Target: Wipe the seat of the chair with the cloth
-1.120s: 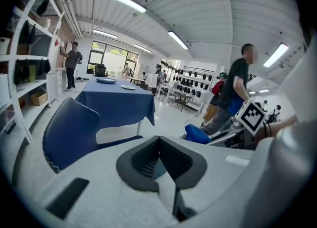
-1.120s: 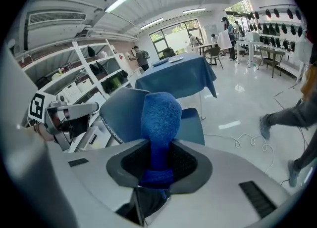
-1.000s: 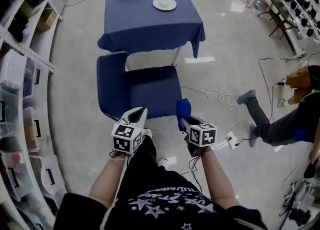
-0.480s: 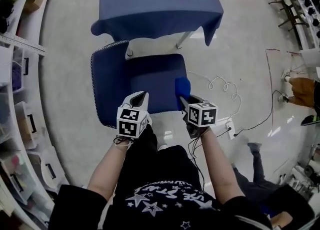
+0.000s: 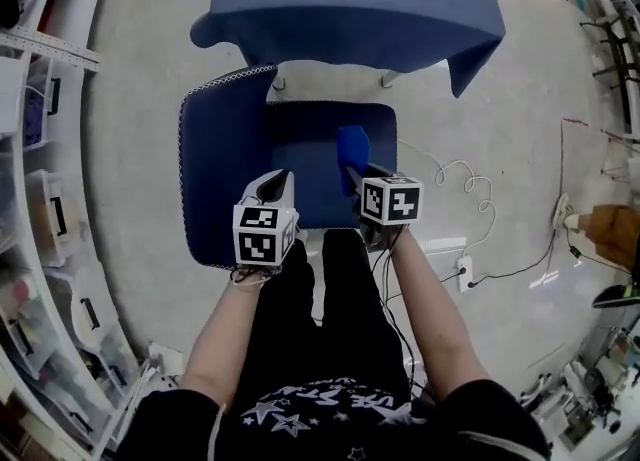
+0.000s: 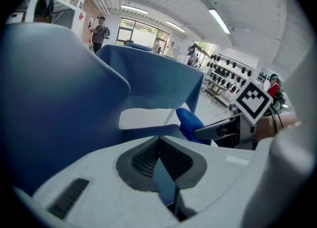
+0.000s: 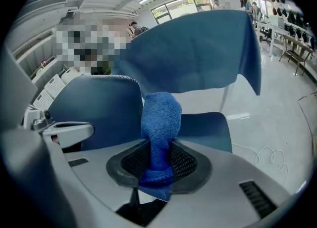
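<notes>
Change since earlier frame: cloth (image 5: 351,146) carried from beside the right corner of the seat (image 5: 300,164) to over its near-right part; both grippers brought up to the seat's near edge; table (image 5: 340,9) now at the top of the head view.
Right gripper (image 5: 352,175): clamped on the cloth, jaws closed round its lower end, bunched upper end standing out toward 12 o'clock.
Left gripper (image 5: 282,179): jaws together or very nearly so, nothing between them; tip at the seat's near edge, left of the right gripper.
Cloth position: over the seat, right of centre; contact with the seat not readable from any view.
Key relation: seat spread toward 12 and 10 o'clock from the cloth; chair back (image 5: 213,174) along the 9 o'clock side; open edge at 3 o'clock.
Nearer hand: right, already above the seat; left idle beside it.
Stage, as judged: cloth delivered, wiping strokes not yet evident.
Next move, as judged: lowering onto the seat, then sweeps toward 9 o'clock and back.
Risk, as judged: hard jaw tips rubbing the seat instead of the cloth.
</notes>
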Demonstrator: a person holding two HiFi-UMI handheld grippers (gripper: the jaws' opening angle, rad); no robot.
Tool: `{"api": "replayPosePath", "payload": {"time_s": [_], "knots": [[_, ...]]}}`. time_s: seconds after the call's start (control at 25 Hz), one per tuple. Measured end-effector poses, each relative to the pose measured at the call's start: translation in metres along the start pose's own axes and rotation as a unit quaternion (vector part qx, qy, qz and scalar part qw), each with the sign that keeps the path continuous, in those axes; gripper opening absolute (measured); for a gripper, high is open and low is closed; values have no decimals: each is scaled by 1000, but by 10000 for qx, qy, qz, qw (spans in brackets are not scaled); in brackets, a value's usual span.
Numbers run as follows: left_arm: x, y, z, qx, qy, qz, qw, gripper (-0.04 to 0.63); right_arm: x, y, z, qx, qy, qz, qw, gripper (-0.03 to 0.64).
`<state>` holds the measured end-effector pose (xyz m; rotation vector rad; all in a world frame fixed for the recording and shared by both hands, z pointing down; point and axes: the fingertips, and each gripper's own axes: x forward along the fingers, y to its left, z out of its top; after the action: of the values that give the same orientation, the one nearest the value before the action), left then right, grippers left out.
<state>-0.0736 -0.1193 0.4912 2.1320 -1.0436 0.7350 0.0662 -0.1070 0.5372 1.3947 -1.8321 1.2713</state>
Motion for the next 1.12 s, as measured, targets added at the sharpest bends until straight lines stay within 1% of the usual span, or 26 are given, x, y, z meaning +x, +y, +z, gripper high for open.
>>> {"api": "replayPosePath", "payload": {"time_s": [0.12,0.24,0.36,0.52,0.64,0.84,0.96,1.12], "knots": [[14,18,-4,-241,1,345,9991,20,41,0,8,52,148,218,9996,107],[32,31,-13,-464,43,615,9970,20,82,0,11,-57,400,387,9984,107],[51,38,-19,-512,68,840,9951,20,122,-1,14,-132,617,574,9964,107],[63,57,-29,-655,90,1056,9922,20,172,10,16,48,807,833,9932,107],[67,65,-38,-815,109,1170,9897,20,203,21,16,-22,920,955,9912,107],[73,74,-52,-893,136,1259,9879,20,246,45,15,-268,964,1122,9886,107],[75,76,-60,-888,153,1286,9876,20,263,53,7,-361,1027,1151,9874,107],[85,77,-64,-847,199,1287,9879,20,274,49,5,-405,1079,1089,9873,107]]}}
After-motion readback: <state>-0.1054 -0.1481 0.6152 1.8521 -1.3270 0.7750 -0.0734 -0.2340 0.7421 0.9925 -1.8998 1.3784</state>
